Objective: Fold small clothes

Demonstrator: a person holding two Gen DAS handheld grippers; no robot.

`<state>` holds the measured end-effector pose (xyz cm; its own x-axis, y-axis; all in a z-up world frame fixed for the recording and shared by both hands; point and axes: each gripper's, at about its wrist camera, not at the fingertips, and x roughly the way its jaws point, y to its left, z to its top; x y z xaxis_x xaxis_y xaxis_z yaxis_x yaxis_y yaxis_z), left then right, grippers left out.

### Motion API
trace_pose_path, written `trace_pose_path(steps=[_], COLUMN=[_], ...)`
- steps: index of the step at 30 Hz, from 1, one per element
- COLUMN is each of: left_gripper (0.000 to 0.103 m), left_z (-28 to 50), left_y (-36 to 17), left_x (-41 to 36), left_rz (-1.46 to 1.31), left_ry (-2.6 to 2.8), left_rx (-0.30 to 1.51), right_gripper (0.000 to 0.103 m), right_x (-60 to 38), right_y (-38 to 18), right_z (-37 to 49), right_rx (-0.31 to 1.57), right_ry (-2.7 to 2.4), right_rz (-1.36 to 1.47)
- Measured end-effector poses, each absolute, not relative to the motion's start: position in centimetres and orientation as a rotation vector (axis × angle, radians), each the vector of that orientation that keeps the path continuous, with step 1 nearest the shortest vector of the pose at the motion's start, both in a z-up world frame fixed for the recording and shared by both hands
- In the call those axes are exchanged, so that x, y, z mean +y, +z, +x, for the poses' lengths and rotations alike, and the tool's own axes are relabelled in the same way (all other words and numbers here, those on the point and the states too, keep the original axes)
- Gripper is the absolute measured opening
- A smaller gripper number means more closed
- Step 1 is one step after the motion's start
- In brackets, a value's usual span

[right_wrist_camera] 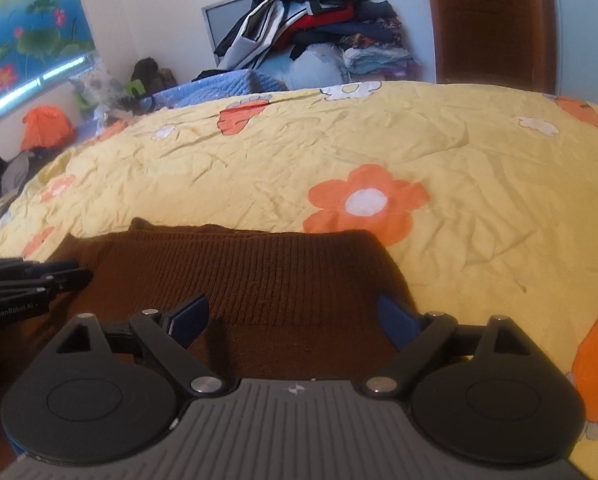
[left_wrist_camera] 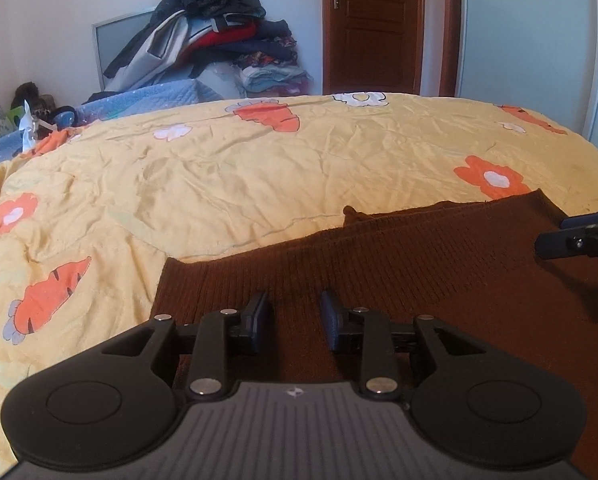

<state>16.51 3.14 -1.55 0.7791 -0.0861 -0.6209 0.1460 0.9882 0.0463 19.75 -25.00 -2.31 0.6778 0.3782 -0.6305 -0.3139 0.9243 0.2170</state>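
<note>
**Brown knit lies folded on the yellow quilt, both grippers free of it**

Brown ribbed knitwear, the garment [left_wrist_camera: 399,264], fills the lower right of the left wrist view and the lower middle of the right wrist view [right_wrist_camera: 235,272], spread flat on a yellow quilt [left_wrist_camera: 259,168] printed with orange carrots and flowers. Its far edge shows doubled layers, one ribbed band lying over another.

At the bottom centre of the left wrist view, the left gripper [left_wrist_camera: 294,322] hangs over the knit with a narrow gap between its fingers; nothing is pinched in that gap. Bottom centre of the right wrist view, the right gripper [right_wrist_camera: 295,320] has its fingers spread wide, blue pads [right_wrist_camera: 397,320] turned inward, brown fabric showing beneath them but not clamped. Each gripper also appears at the edge of the other's view, over the same garment.

Beyond the quilt, a pile of clothes [left_wrist_camera: 219,36] leans against the white wall at the upper middle, with a wooden door [left_wrist_camera: 373,24] to its right.
</note>
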Motion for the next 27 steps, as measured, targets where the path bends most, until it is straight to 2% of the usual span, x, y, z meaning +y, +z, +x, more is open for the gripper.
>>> trace_pose_path(steps=[2, 5, 9, 13, 14, 16, 17, 18, 20, 23, 27], left_gripper=[0.029, 0.03, 0.031, 0.034, 0.039, 0.056, 0.078, 0.092, 0.093, 0.096, 0.1], left_z=[16.5, 16.4, 16.4, 16.3, 16.2, 15.8, 15.3, 14.7, 13.7, 14.8, 15.0], left_y=[-1.5, -1.6, -1.6, -1.5, -1.3, -0.5, 0.0, 0.4, 0.7, -1.7, -2.2], left_x=[3.4, 3.8, 3.7, 3.8, 3.8, 3.8, 3.9, 4.0, 3.8, 3.4, 3.5], left_rz=[0.076, 0.044, 0.049, 0.031, 0.027, 0.004, -0.03, -0.063, -0.06, 0.028, 0.033], left_ry=[-0.128, -0.131, -0.13, -0.126, -0.119, -0.095, -0.099, -0.107, -0.11, -0.079, -0.089], left_rx=[0.665, 0.665, 0.662, 0.665, 0.67, 0.695, 0.698, 0.682, 0.646, 0.759, 0.73], right_gripper=[0.09, 0.103, 0.103, 0.103, 0.103, 0.103, 0.103, 0.103, 0.103, 0.103, 0.103], right_x=[-24.7, -24.9, -25.4, -26.4, -26.3, -25.9, -25.8, -25.8, -25.8, -25.8, -25.9], right_y=[-1.3, 0.4, -2.4, -2.7, -2.7, -2.8, -2.8, -2.9, -2.9, -2.9, -2.9], right_z=[19.2, 17.0, 17.3, 17.4, 17.4, 17.4, 17.4, 17.3, 17.3, 17.2, 17.3], right_rx=[0.733, 0.673, 0.757, 0.707, 0.708, 0.71, 0.71, 0.709, 0.707, 0.705, 0.705], right_ry=[0.357, 0.356, 0.304, 0.297, 0.295, 0.291, 0.289, 0.288, 0.285, 0.287, 0.288], right_rz=[0.091, 0.104, 0.033, 0.089, 0.083, 0.059, 0.051, 0.049, 0.051, 0.054, 0.059])
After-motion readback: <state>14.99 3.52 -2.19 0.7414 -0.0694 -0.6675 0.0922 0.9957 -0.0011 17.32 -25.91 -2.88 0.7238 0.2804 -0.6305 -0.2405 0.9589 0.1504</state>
